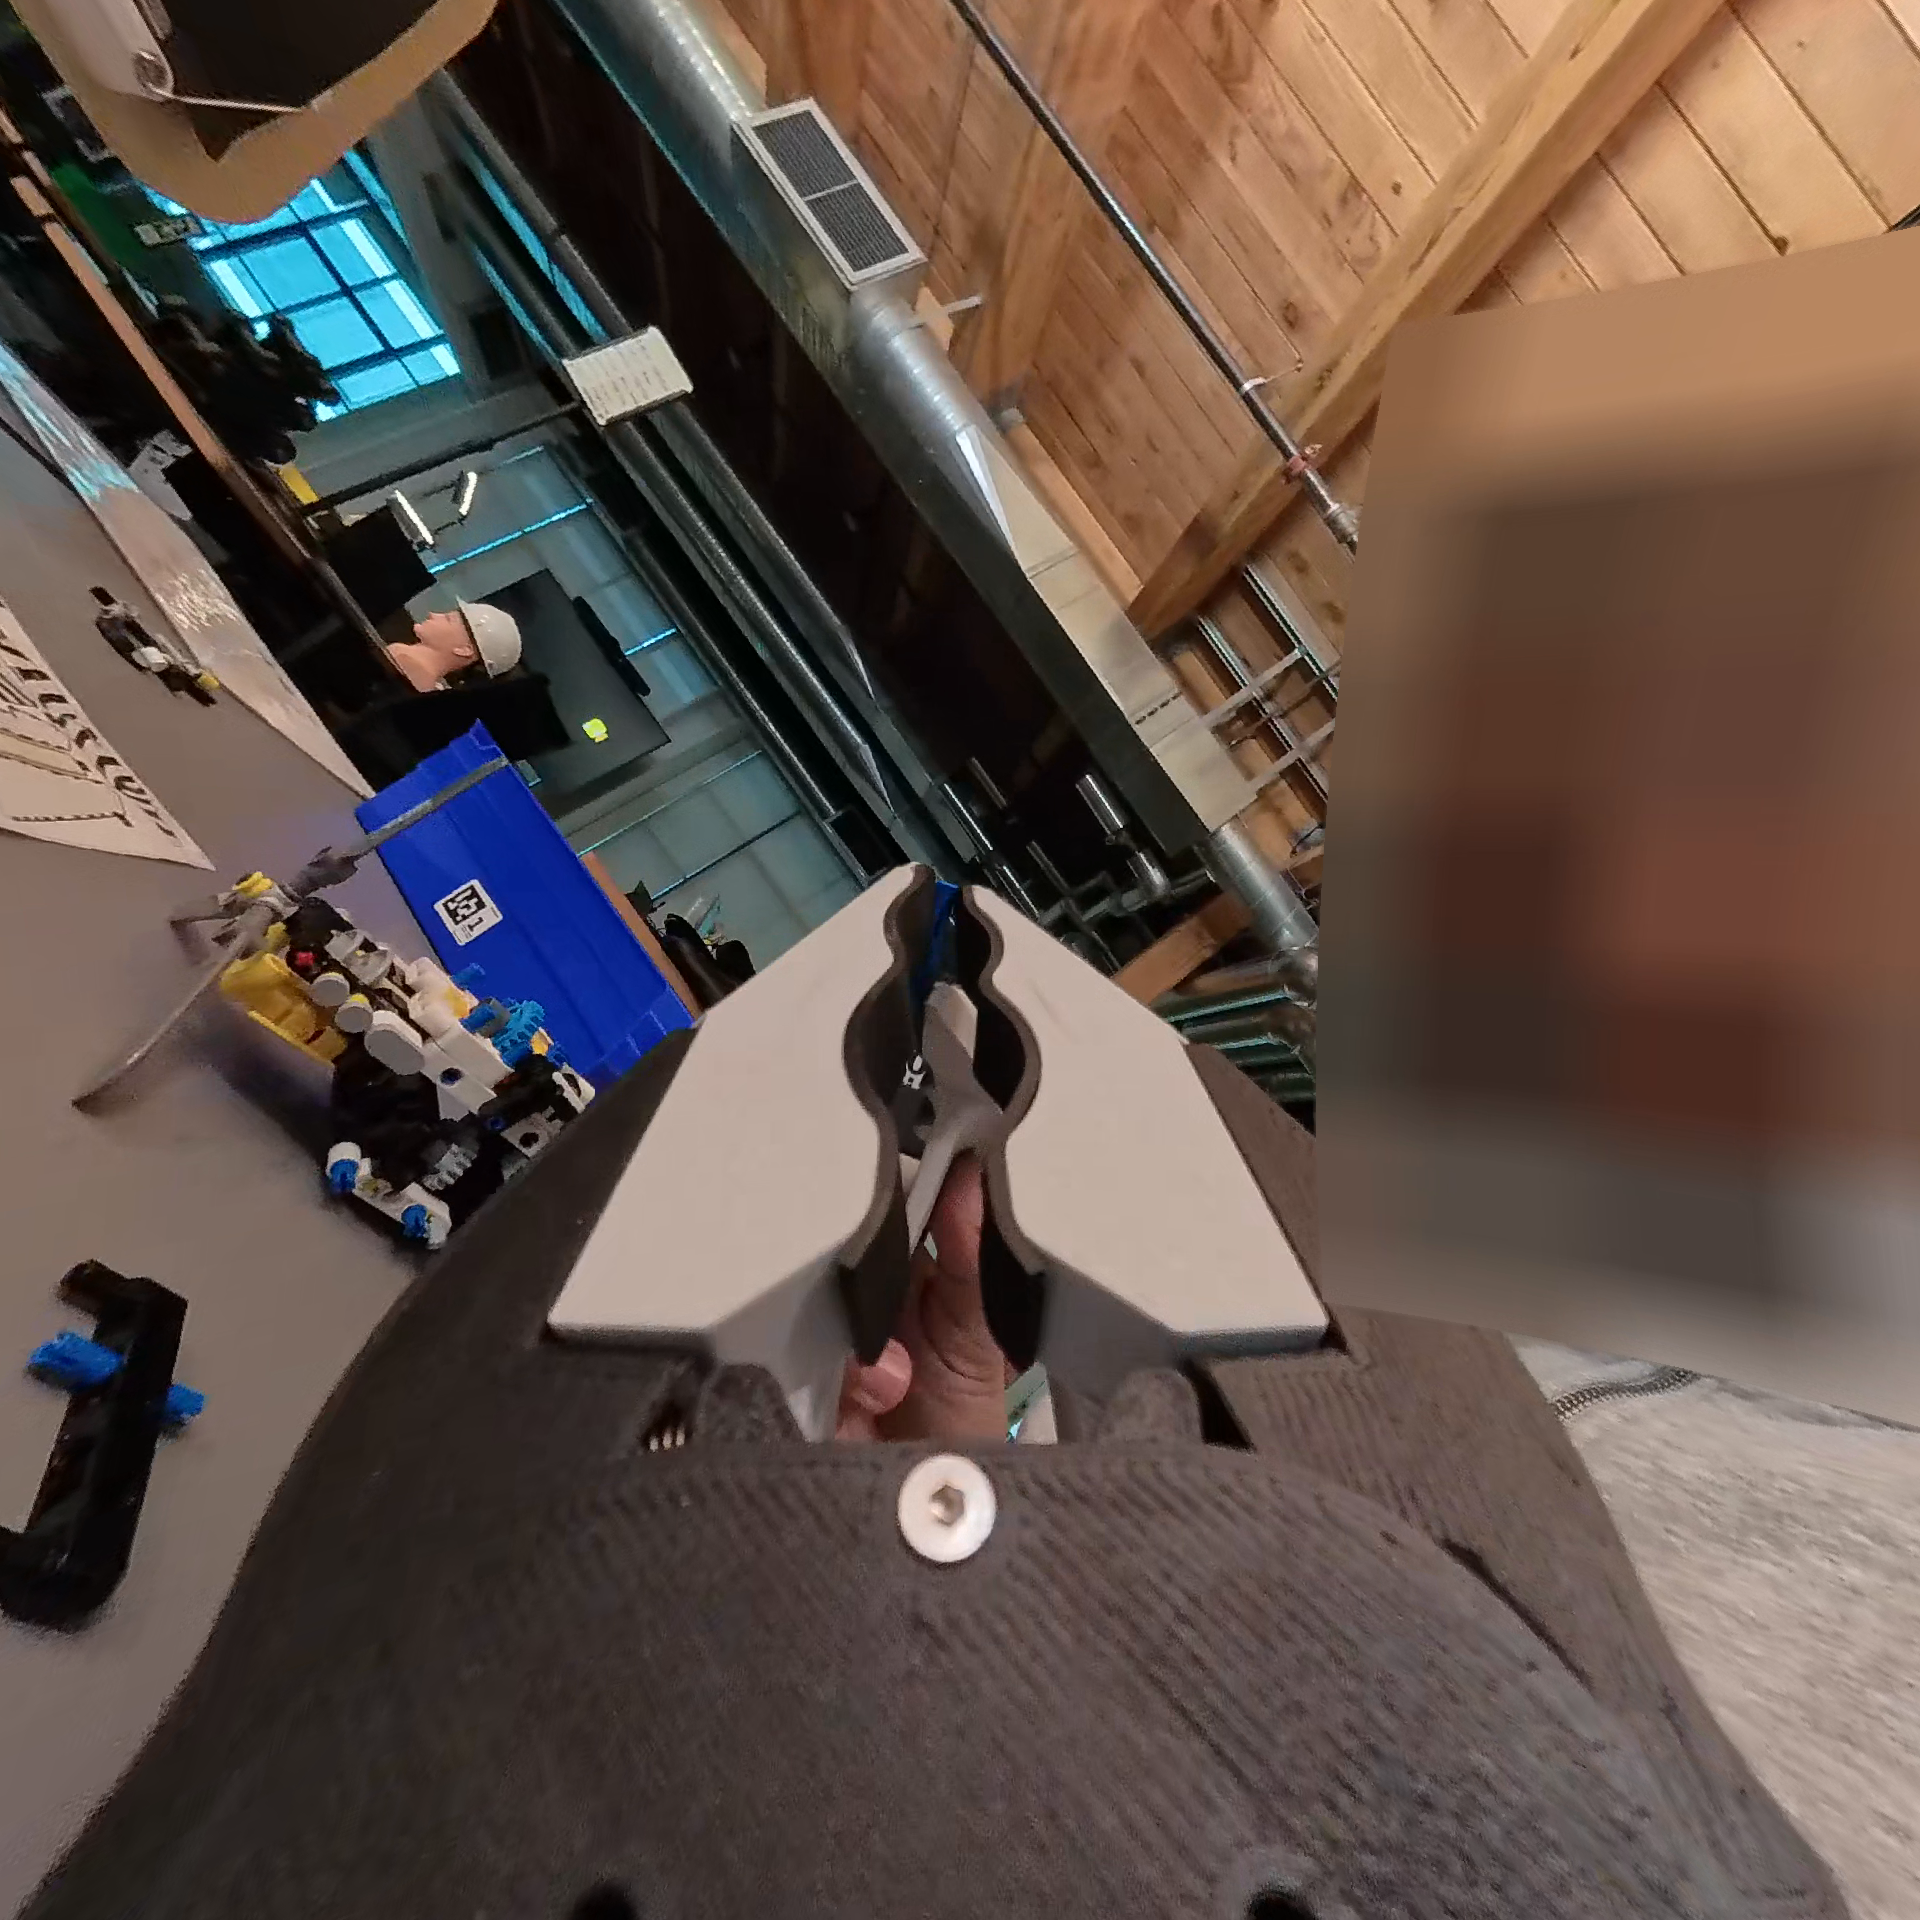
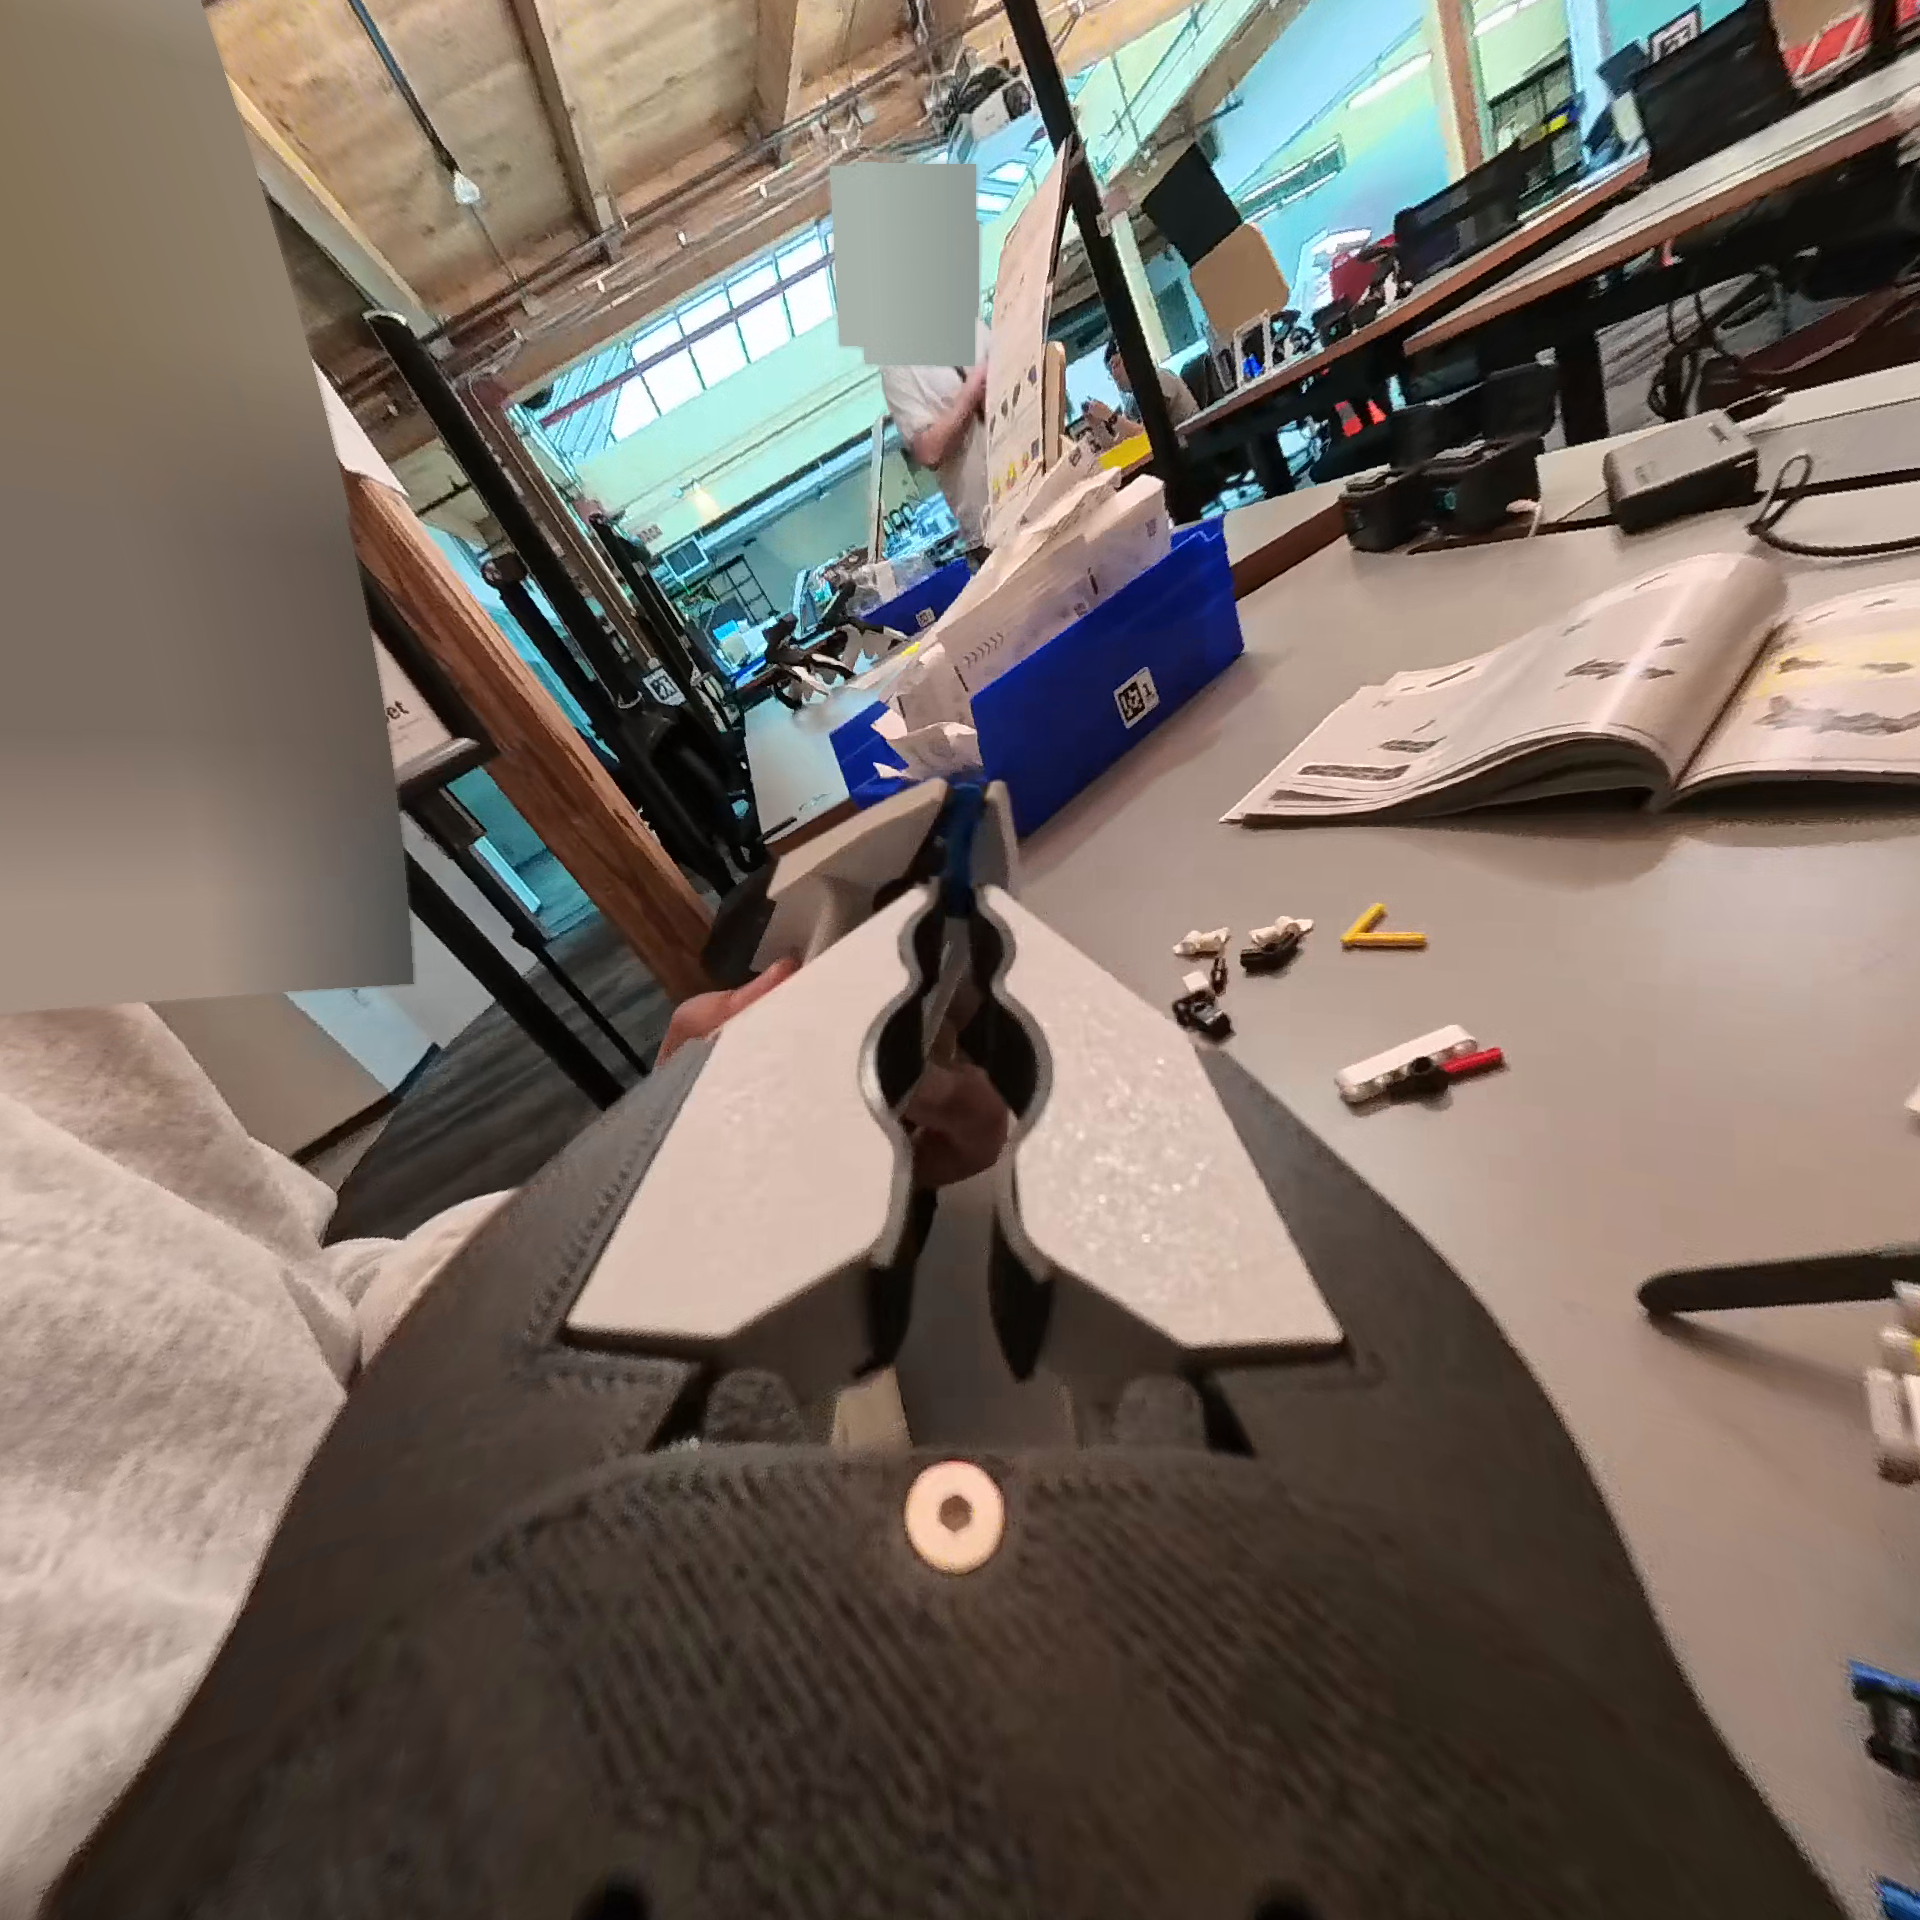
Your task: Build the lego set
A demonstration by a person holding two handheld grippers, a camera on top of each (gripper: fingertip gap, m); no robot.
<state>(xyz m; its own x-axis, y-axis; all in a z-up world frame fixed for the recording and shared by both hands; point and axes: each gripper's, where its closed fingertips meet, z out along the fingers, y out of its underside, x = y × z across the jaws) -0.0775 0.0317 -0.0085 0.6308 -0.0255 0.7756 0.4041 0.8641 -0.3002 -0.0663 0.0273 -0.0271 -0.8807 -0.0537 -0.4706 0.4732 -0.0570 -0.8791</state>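
My two grippers meet tip to tip above the front edge of the grey table (image 2: 1507, 1226). The left gripper (image 1: 940, 909) is shut on a small blue lego piece (image 1: 940, 940). The right gripper (image 2: 958, 906) is shut on the same blue lego piece (image 2: 964, 836), with the left gripper (image 2: 914, 836) just beyond it. A hand shows behind the fingers in both views. The partly built lego model (image 1: 400, 1049), white, black, yellow and blue, stands on the table (image 1: 208, 1226) to the left. A black piece with blue pins (image 1: 99, 1403) lies nearer.
Loose pieces lie on the table: a yellow angled piece (image 2: 1382, 930), small black and white connectors (image 2: 1273, 940), a white beam with a red pin (image 2: 1413, 1070). An open instruction booklet (image 2: 1621, 696) and a blue bin (image 2: 1101, 675) of paper bags sit behind. A printed sheet (image 1: 73, 769) lies far left. Only a small space, under 4 cm, lies between the two pairs of fingers.
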